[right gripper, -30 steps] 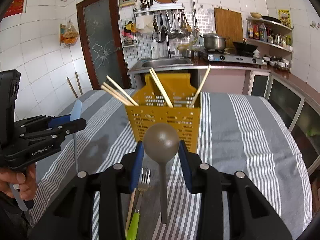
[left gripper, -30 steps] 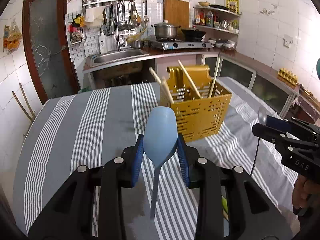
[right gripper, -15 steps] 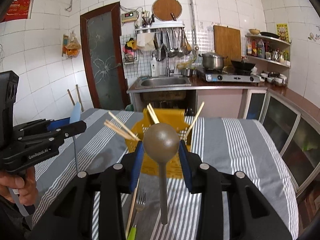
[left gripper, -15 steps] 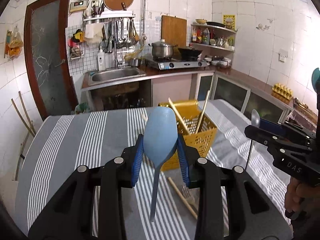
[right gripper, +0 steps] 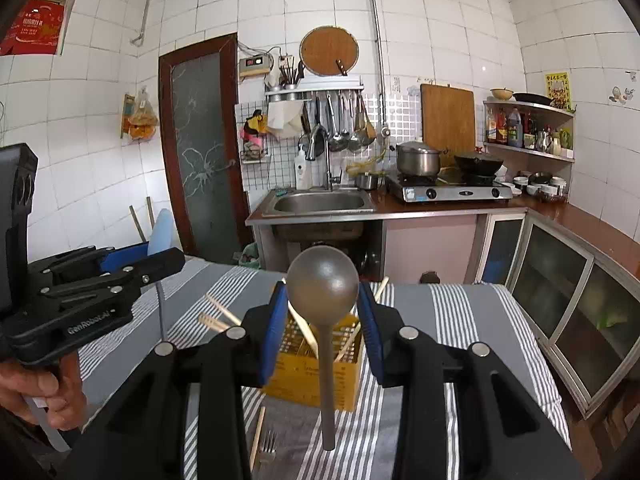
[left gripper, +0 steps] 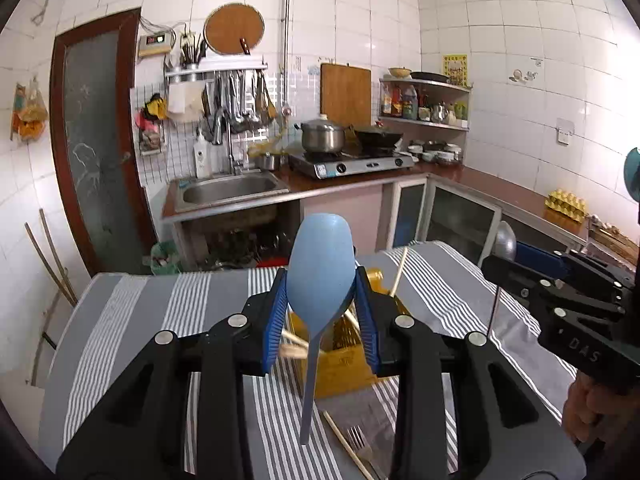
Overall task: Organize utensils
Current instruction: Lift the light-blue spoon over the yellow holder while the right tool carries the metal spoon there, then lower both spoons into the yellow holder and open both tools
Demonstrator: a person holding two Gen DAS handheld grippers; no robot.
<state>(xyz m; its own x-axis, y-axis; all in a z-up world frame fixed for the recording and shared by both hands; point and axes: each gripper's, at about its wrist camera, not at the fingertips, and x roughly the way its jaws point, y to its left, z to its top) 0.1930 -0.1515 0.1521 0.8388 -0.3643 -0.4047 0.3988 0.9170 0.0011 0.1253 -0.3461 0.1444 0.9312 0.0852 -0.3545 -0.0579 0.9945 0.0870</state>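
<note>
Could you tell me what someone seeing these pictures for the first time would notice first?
Most striking are the two spoons held bowl-up: a blue spoon clamped in the left gripper and a grey spoon clamped in the right gripper, handles hanging down. Below and behind them a yellow utensil basket stands on the striped tablecloth, chopsticks poking out. A fork lies on the cloth nearer the cameras.

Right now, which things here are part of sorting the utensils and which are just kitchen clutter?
Part of the job:
- light blue plastic spoon in the left gripper
- grey round-bowled spoon in the right gripper
- yellow perforated plastic caddy holding wooden chopsticks
- loose fork on the striped cloth

Just lying about:
- steel pot
- black wok
- wooden cutting board
</note>
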